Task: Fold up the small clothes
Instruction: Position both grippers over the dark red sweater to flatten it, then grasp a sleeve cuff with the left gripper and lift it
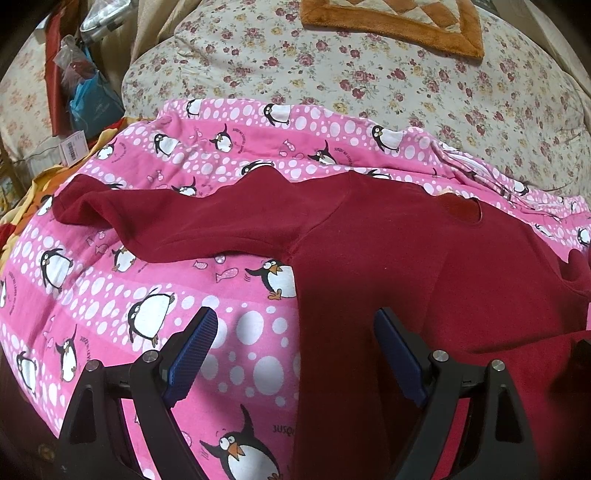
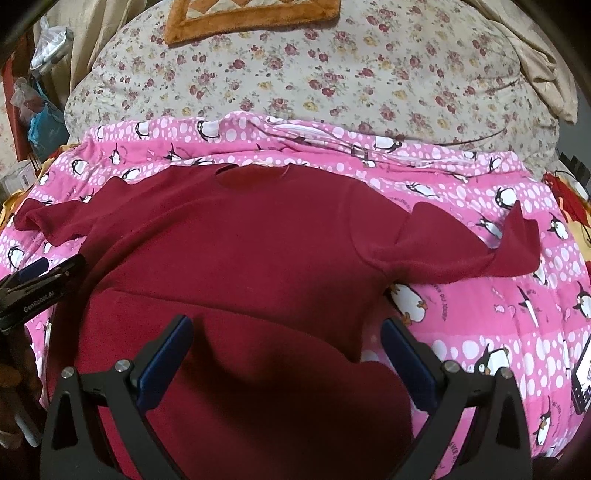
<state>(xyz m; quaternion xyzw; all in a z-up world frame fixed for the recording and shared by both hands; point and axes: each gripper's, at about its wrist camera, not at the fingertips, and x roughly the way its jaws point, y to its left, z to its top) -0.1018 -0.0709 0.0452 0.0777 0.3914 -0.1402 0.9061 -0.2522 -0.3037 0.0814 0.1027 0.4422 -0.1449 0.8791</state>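
Note:
A dark red long-sleeved top (image 1: 388, 243) (image 2: 240, 258) lies flat, neck away from me, on a pink penguin-print blanket (image 1: 122, 288) (image 2: 498, 332). Its lower hem is turned up over the body in a fold (image 2: 229, 332). The left sleeve (image 1: 177, 218) stretches out to the left; the right sleeve (image 2: 461, 243) lies crumpled on the right. My left gripper (image 1: 295, 321) hovers open over the top's left side edge, holding nothing. Over the folded lower part my right gripper (image 2: 286, 328) is open and empty too. The left gripper's body (image 2: 37, 284) shows at the left in the right wrist view.
Behind the blanket lies a floral quilt (image 1: 369, 74) (image 2: 332, 74) with an orange-bordered mat (image 1: 399, 22) on it. Bags and clutter (image 1: 85, 92) stand at the far left. A dark box-like object (image 2: 581, 380) rests at the blanket's right edge.

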